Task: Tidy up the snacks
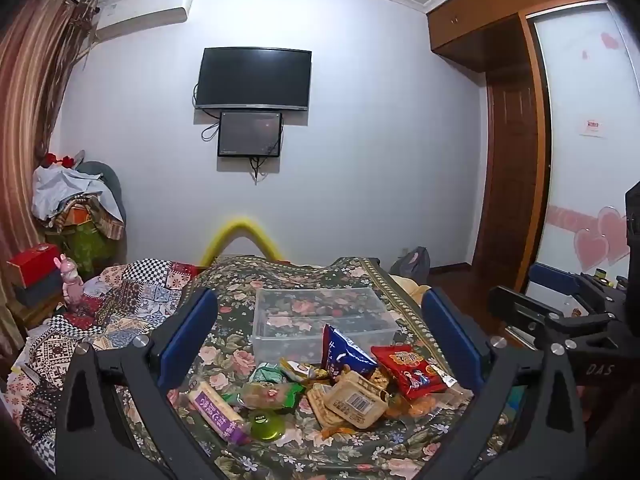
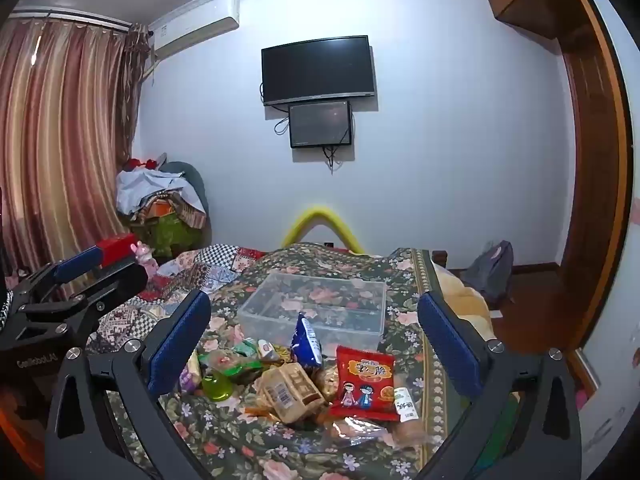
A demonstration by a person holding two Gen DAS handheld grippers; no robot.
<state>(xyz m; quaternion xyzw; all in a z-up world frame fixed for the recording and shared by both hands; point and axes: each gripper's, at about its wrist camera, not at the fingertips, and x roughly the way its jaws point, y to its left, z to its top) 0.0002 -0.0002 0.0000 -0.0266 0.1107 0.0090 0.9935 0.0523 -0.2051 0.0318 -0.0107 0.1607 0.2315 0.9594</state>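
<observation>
You had both grippers, left gripper (image 1: 316, 332) and right gripper (image 2: 314, 336), spread wide and empty above the snacks (image 1: 320, 388) heaped near you. The clear bin (image 1: 324, 320), seemingly empty, sat just beyond. Nothing was sorted yet; next, close on one packet.

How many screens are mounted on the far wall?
2. The large black television hangs high on the wall, and a smaller dark monitor sits directly below it, with cables dangling beneath. Both appear switched off. None seems hidden.
</observation>
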